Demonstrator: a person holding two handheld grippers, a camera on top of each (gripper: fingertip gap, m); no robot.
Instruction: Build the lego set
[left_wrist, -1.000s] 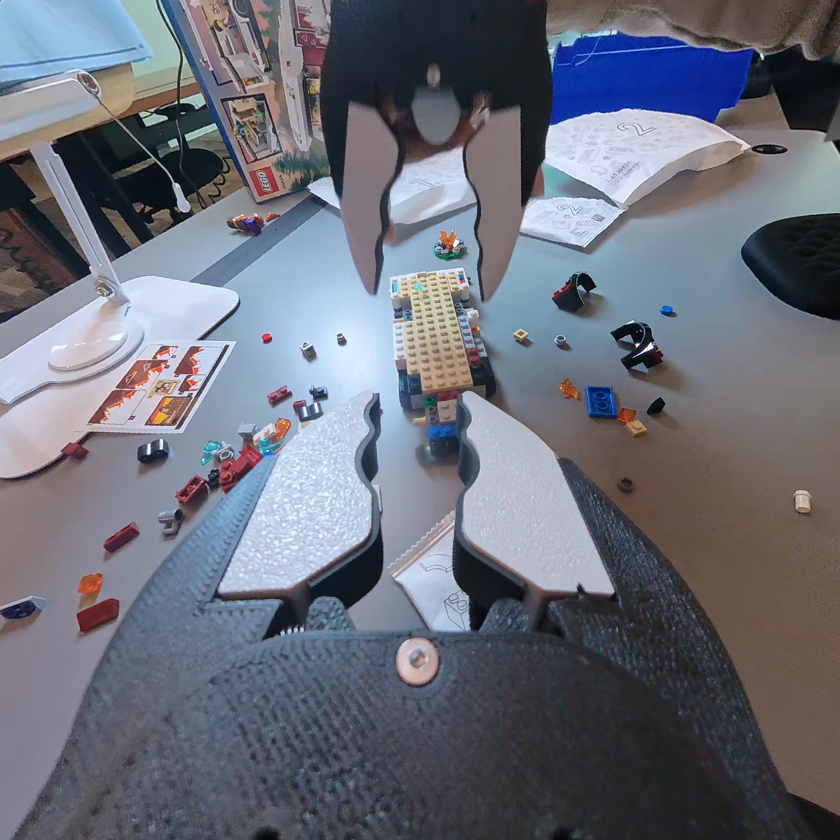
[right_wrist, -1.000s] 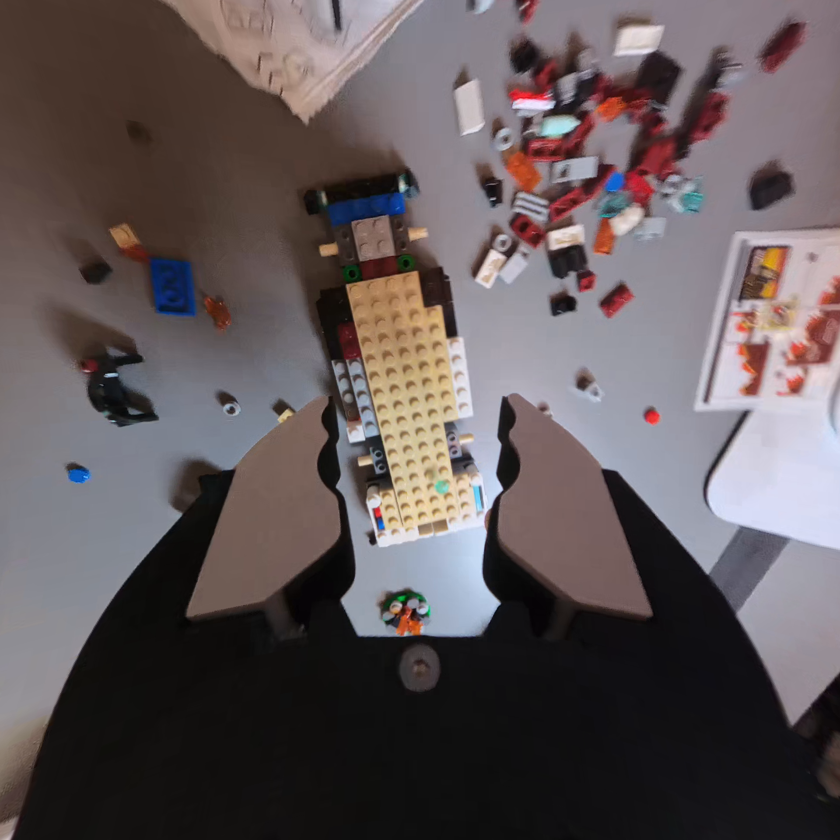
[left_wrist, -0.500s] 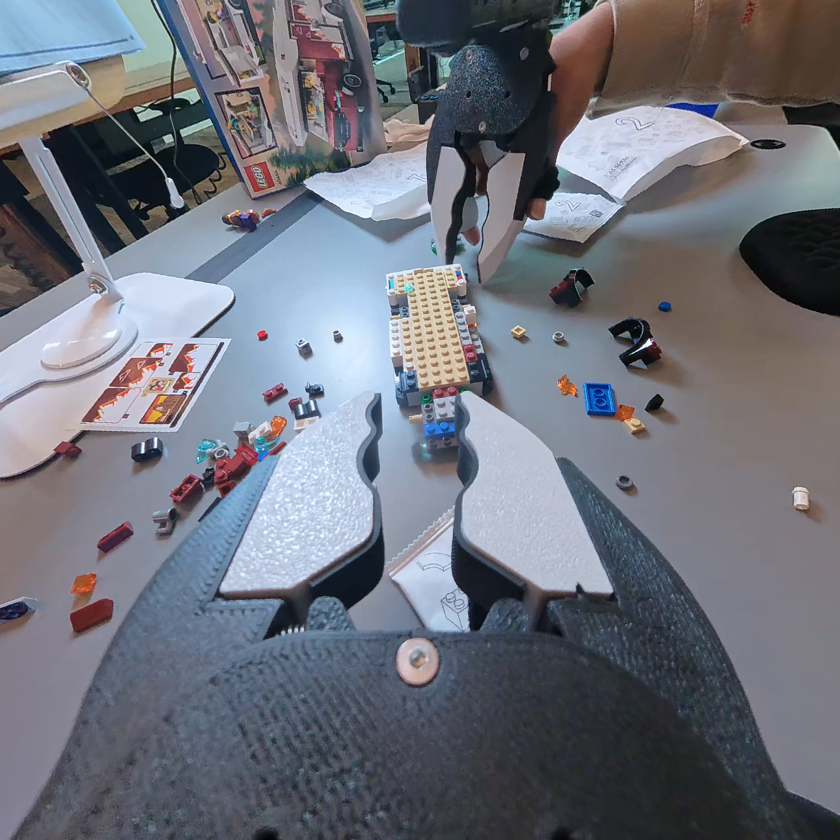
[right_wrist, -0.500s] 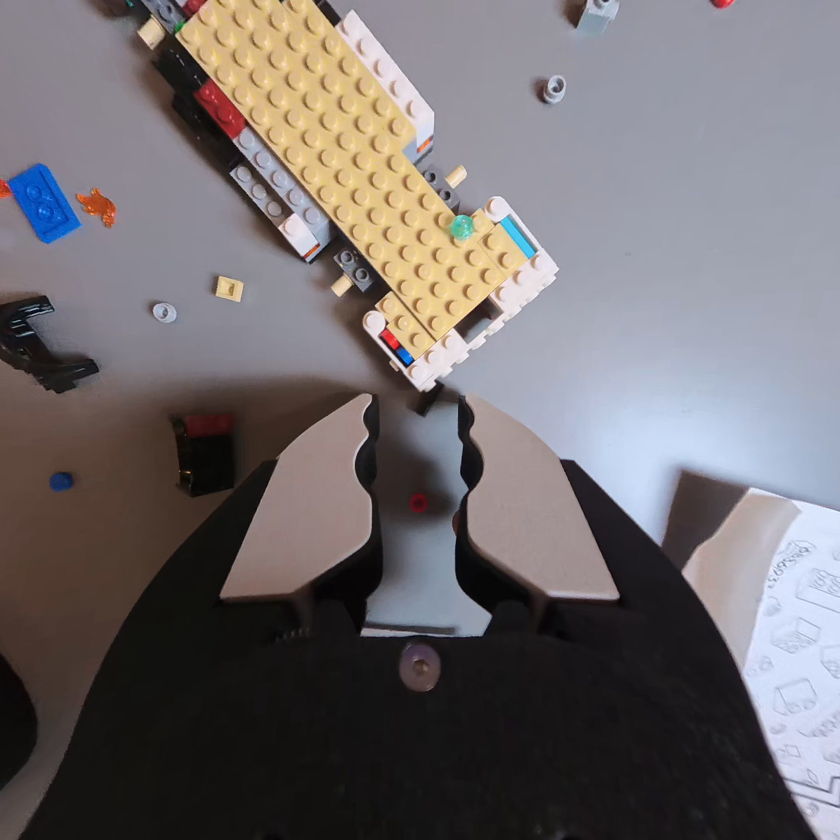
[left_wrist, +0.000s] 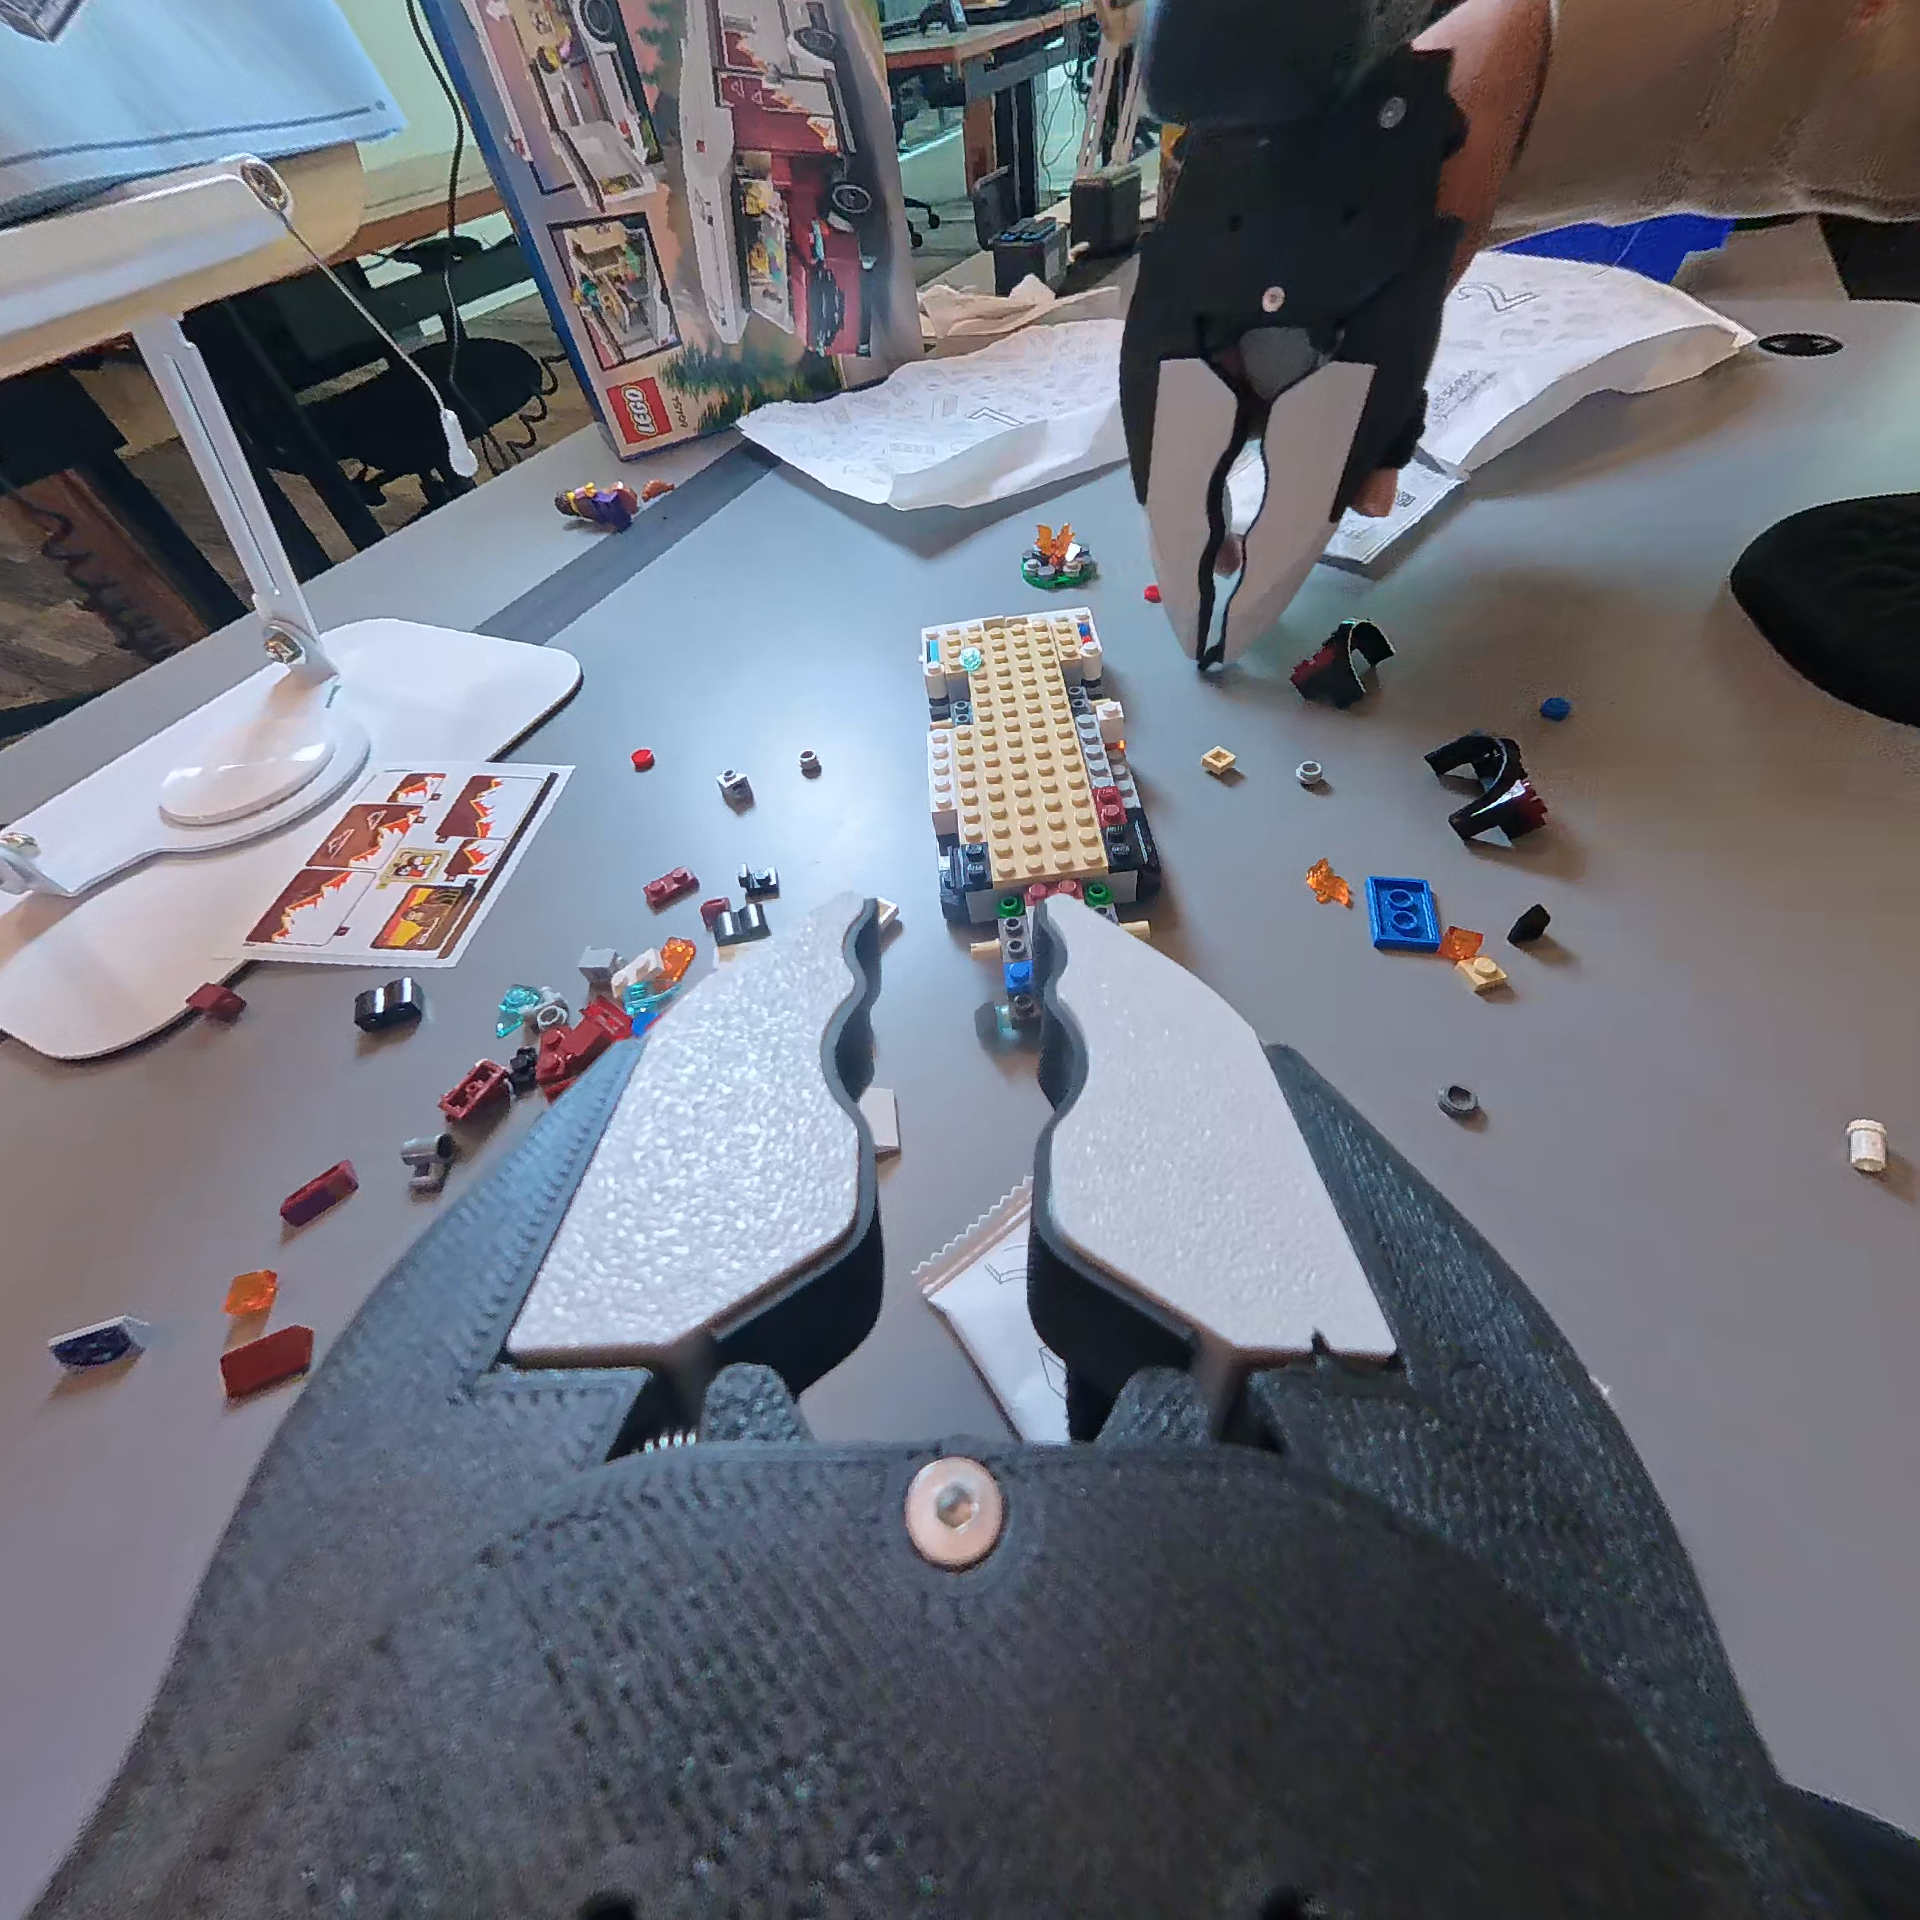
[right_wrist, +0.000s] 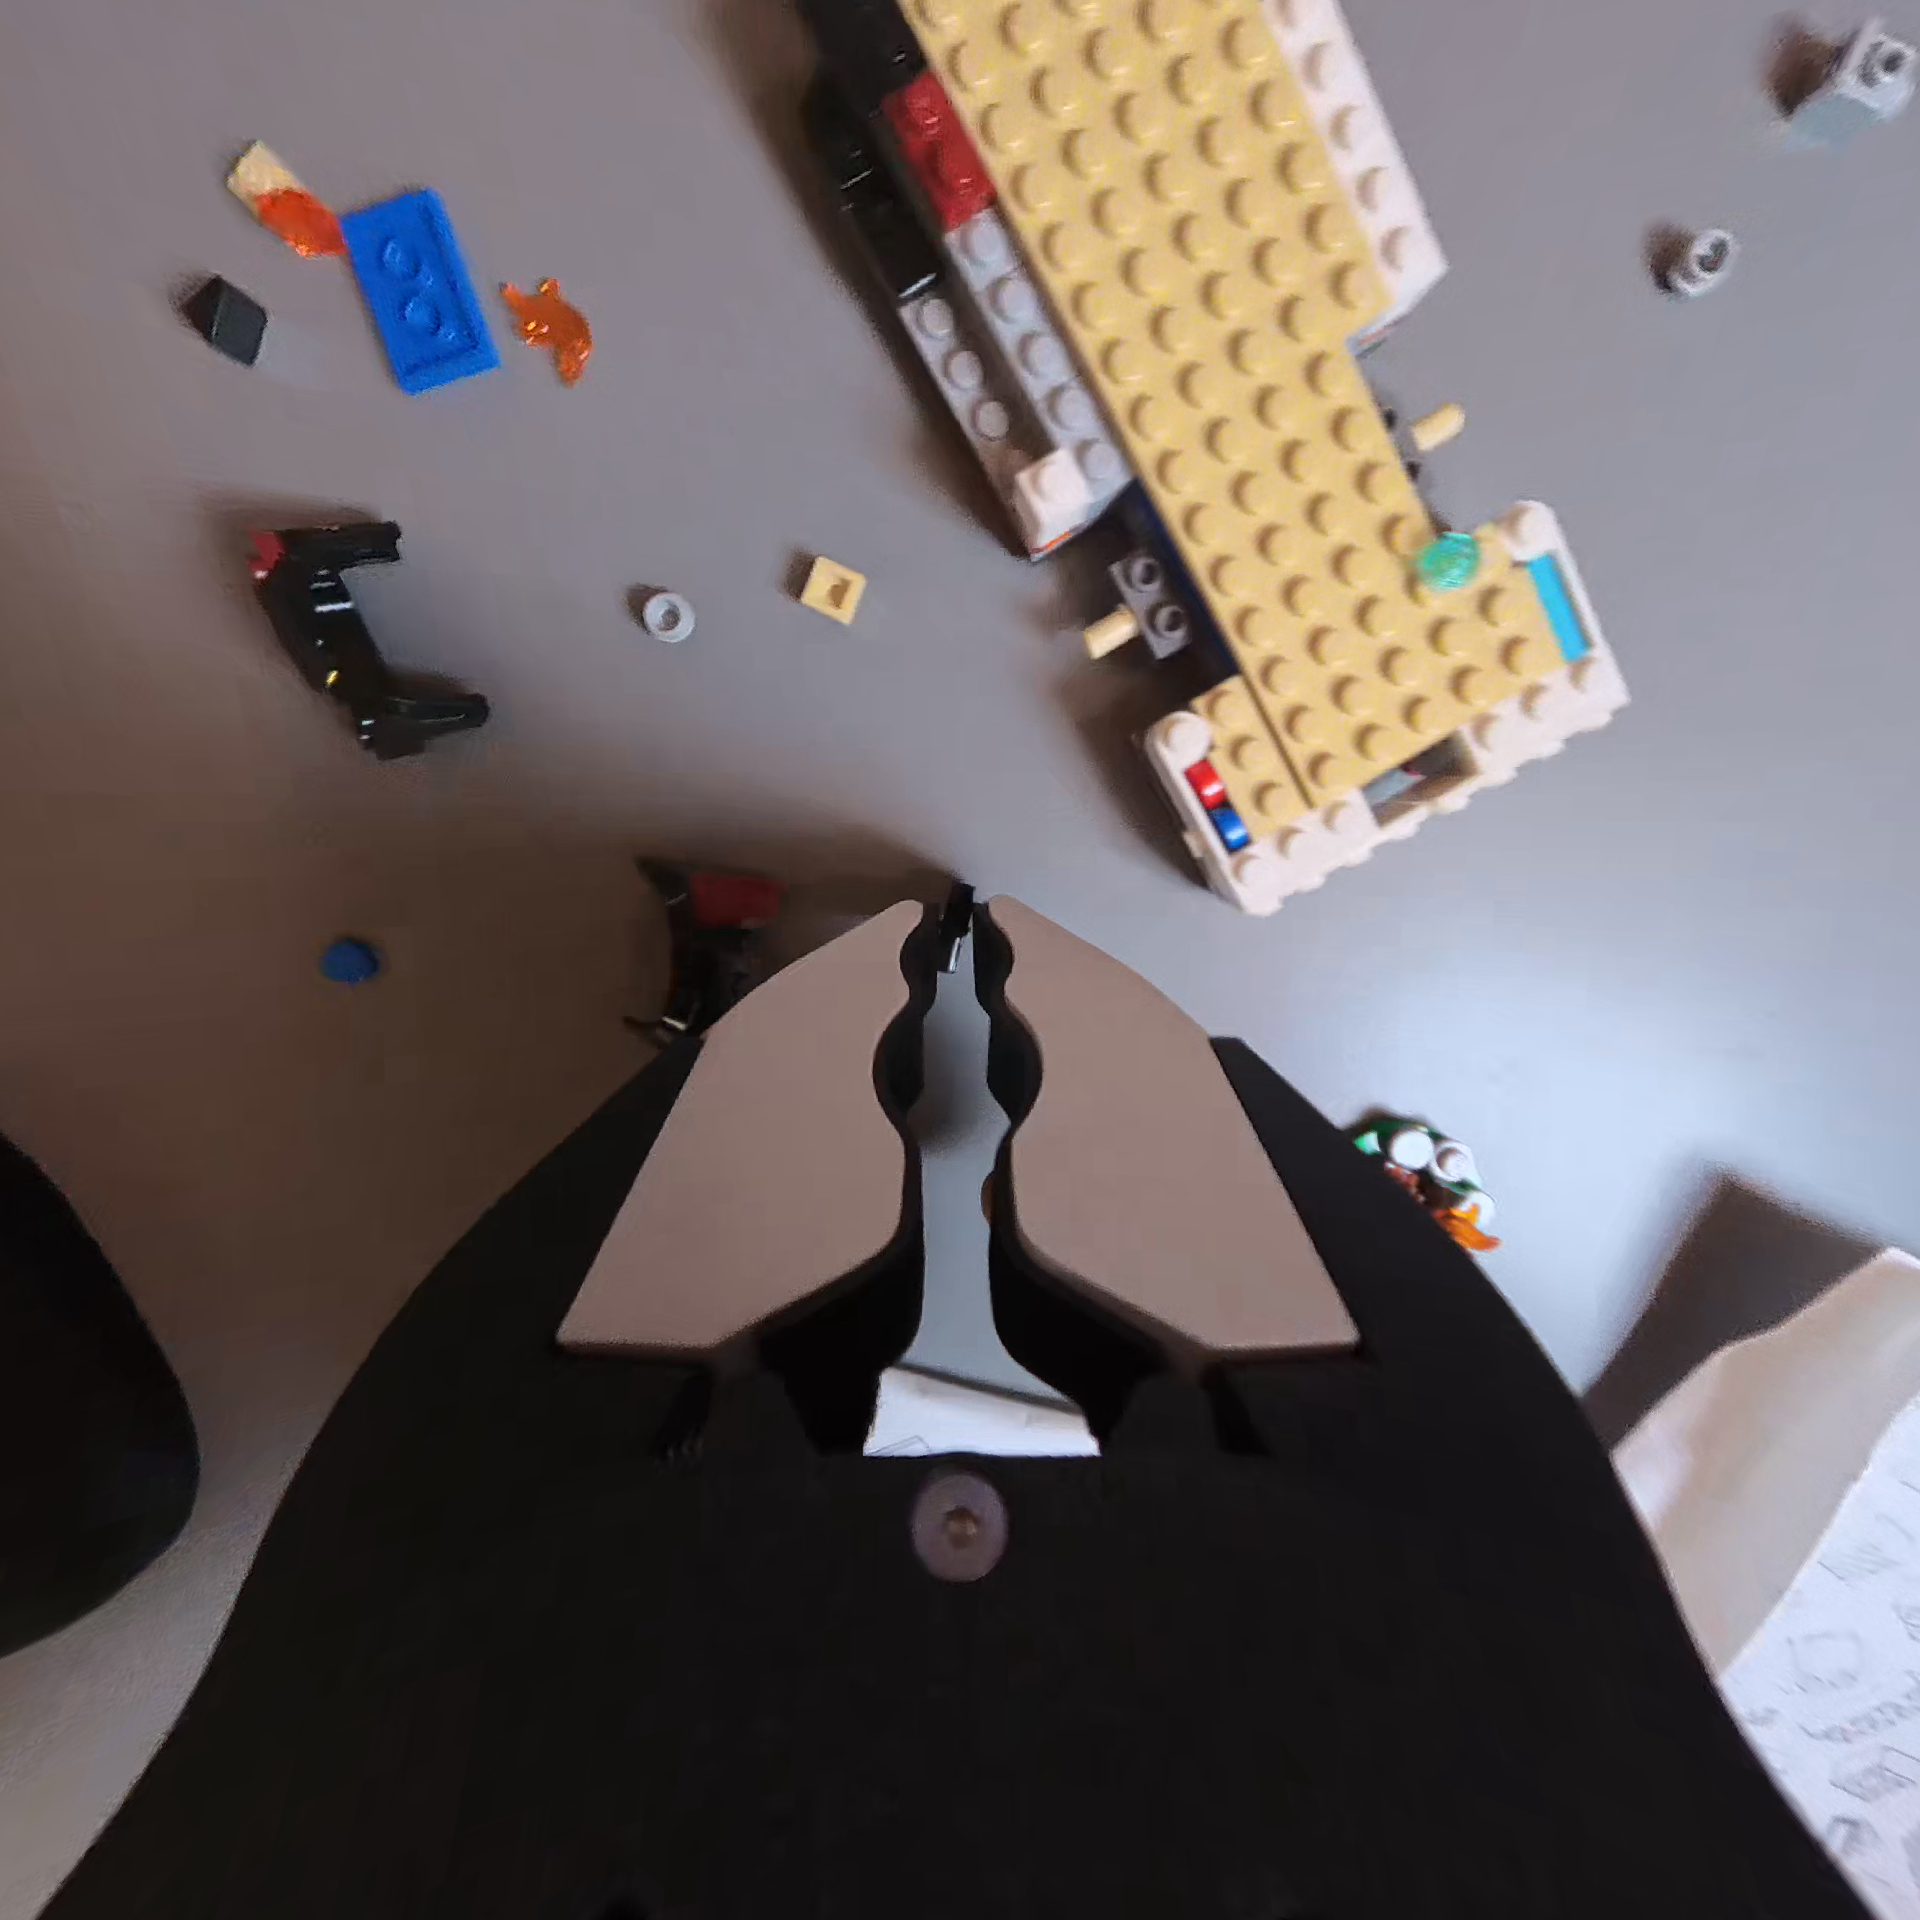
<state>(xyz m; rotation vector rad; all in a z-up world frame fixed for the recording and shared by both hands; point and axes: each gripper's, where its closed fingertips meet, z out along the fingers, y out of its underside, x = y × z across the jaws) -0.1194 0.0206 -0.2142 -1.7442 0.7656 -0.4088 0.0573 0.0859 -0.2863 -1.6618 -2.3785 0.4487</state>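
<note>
A long brick model with a tan studded top (left_wrist: 1023, 758) lies on the grey table (left_wrist: 1351, 1247). My left gripper (left_wrist: 958, 914) hovers at its near end, open and empty. The model's narrow grey and blue nose (left_wrist: 1018, 951) lies just beside the right finger (left_wrist: 1164, 1122), with a clear gap to the left one. My right gripper (right_wrist: 954, 914) is shut on a small black piece (right_wrist: 951, 935) at its very tips. It is low over the table just beyond the model's white far end (right_wrist: 1382, 810). The left wrist view shows it (left_wrist: 1210, 649) tip-down on the table.
Loose small bricks lie left of my left gripper (left_wrist: 561, 1029). A blue plate (left_wrist: 1403, 912) and black arch pieces (left_wrist: 1486, 800) lie to the right. A white lamp base (left_wrist: 260, 748), a sticker sheet (left_wrist: 405, 862), a toy box (left_wrist: 707, 208) and paper bags (left_wrist: 966, 426) stand farther back. The grippers' ends are close to 20 cm from one another.
My right gripper moved from above the model down to the table past its far end and closed from wide open onto the small black piece. My left gripper has barely moved.
</note>
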